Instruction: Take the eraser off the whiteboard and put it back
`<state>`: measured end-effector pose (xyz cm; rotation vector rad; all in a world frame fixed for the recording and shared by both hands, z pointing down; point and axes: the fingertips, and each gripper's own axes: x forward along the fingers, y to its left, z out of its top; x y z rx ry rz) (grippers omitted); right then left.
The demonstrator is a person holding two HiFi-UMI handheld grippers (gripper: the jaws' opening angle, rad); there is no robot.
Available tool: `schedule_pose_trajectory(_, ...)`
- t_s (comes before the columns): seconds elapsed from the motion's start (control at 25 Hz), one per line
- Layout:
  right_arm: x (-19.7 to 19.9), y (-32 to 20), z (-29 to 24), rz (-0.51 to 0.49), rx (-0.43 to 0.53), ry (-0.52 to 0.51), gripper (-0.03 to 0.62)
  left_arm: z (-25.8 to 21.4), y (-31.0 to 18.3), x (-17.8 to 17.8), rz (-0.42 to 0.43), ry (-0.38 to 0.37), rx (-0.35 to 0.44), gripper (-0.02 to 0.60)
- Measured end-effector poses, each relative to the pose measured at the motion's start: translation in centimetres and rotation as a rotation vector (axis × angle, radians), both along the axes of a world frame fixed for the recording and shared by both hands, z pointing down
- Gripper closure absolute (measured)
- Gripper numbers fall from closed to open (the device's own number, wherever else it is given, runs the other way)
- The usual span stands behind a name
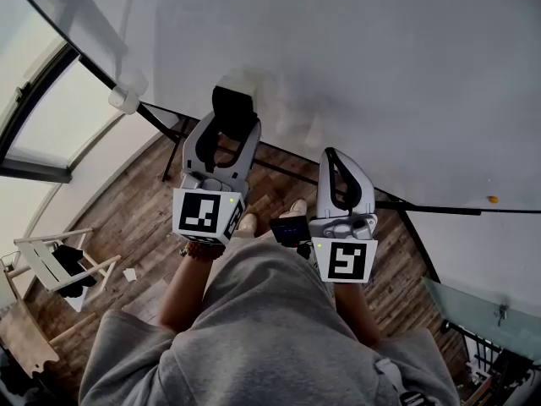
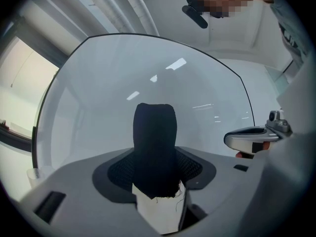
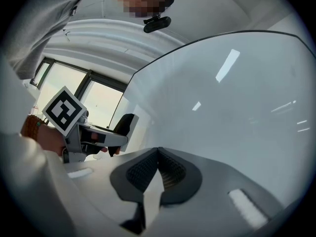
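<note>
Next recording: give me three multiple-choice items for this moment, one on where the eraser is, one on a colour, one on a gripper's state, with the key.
1. Where is the eraser?
A. Between the jaws of the left gripper
B. Lying on the wooden floor
C. Between the jaws of the right gripper

2. What colour is the eraser's felt face?
A. Red
B. Black
C. Yellow

3. How do the right gripper's jaws stand?
A. Wide apart
B. Closed on the eraser
C. Together, with nothing between them

Key:
1 A: the left gripper view shows the eraser clamped between the pads of the left gripper, in front of the whiteboard.
2 B: the felt is black over a white body.
3 C: in the right gripper view the pads of the right gripper meet with nothing between them.
</note>
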<state>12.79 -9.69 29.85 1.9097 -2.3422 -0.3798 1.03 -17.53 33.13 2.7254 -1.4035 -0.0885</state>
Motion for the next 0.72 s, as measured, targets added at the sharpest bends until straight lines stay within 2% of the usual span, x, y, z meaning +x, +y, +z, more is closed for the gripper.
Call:
schedule_pose_trajectory(0.24,-2.3,0.0,0.4,-0.023,-0.007,0.008,0.582,0.5,0.5,-2.3,-0.013,0.002,-0.008,0.345)
schedule_pose_trajectory(0.72,-4.5,-0.8,1.1,-0.069,-0.019,-0.001,0.582,1.4,0.9,-4.8,-0.038,-0.013,-0.015,0.345)
